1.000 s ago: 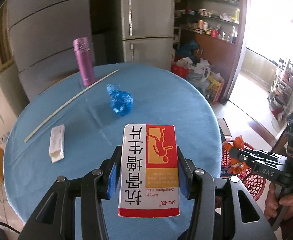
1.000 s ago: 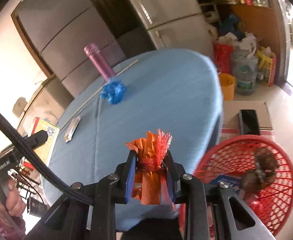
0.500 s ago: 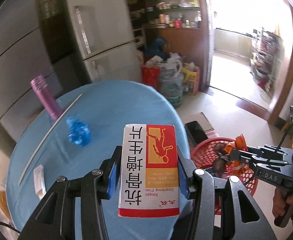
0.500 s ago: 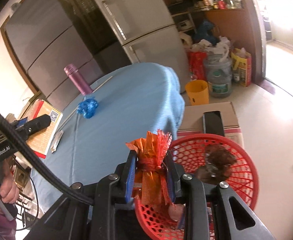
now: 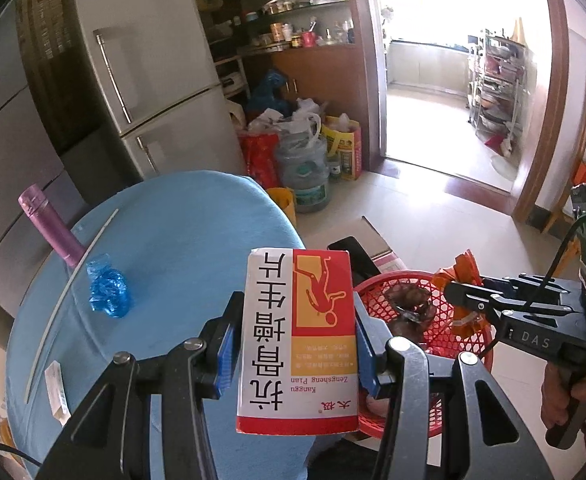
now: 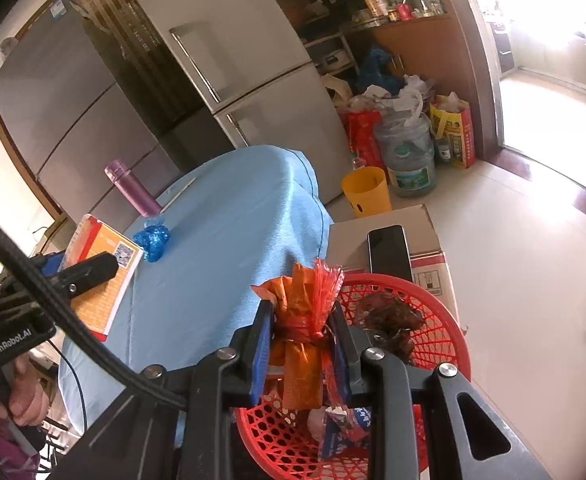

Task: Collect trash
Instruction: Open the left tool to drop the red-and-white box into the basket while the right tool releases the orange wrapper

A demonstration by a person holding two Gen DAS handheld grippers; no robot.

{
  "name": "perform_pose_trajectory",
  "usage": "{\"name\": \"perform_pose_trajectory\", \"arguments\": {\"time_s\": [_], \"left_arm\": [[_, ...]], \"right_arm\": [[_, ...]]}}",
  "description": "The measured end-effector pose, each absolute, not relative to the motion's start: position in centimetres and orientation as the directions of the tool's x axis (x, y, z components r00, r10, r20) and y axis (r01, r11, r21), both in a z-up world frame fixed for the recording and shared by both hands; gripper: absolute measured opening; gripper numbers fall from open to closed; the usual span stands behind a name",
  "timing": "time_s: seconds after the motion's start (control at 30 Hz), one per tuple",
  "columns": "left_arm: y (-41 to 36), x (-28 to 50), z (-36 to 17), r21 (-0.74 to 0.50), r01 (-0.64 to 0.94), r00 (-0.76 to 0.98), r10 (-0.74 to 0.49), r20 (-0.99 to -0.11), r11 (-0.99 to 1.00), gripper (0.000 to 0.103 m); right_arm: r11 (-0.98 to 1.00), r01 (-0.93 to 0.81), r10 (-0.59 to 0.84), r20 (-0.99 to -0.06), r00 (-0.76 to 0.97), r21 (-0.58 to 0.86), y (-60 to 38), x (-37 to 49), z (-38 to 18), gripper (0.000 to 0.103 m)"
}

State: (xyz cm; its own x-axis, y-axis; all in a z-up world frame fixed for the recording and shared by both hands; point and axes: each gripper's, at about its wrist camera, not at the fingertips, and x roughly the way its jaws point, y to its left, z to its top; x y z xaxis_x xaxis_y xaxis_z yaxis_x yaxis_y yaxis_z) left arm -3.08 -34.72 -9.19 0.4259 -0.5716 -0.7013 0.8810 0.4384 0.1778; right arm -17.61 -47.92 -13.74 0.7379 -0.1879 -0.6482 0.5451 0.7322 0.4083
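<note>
Shift since earlier: both grippers have swung off the blue table toward the red basket, which now lies under the right one and beside the left one.
Left gripper [image 5: 297, 344]: clenched on the red-and-white medicine box [image 5: 299, 340], held upright past the table [image 5: 181, 232] edge, not yet over the basket.
Right gripper [image 6: 303, 344]: clamped on the orange wrapper bundle [image 6: 303, 332], directly above the red basket [image 6: 445, 320].
Basket contents: brown scraps [image 6: 389, 320] and a blue packet [image 6: 343, 428] already inside.
Step in hand: drop the wrapper first; judged best to let go well inside the rim, then bring the box over the middle before releasing it.
Risk: the box is broad and may catch on the rim if released early.
Further off: blue crumpled plastic [image 5: 109, 292] and a white packet [image 5: 57, 392] lie on the table, likely next; the purple flask [image 5: 51, 228] stands behind.
Change in view: the doorway and floor fill more of both pictures than before.
</note>
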Motion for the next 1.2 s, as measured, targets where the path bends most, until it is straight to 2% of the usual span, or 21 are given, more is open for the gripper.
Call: {"name": "perform_pose_trajectory", "arguments": {"time_s": [0.73, 1.2], "left_arm": [[-36.2, -4.1, -10.9, 0.171, 0.906, 0.379, -0.561, -0.736, 0.387, 0.051], [-36.2, -4.4, -12.5, 0.077, 0.937, 0.268, -0.56, -0.784, 0.342, 0.051]], "right_arm": [[0.704, 0.557, -0.181, -0.648, 0.74, 0.441, -48.7, -18.5, -14.5, 0.029], [0.682, 0.559, -0.164, -0.646, 0.745, 0.472, -49.1, -18.7, -14.8, 0.029]]}}
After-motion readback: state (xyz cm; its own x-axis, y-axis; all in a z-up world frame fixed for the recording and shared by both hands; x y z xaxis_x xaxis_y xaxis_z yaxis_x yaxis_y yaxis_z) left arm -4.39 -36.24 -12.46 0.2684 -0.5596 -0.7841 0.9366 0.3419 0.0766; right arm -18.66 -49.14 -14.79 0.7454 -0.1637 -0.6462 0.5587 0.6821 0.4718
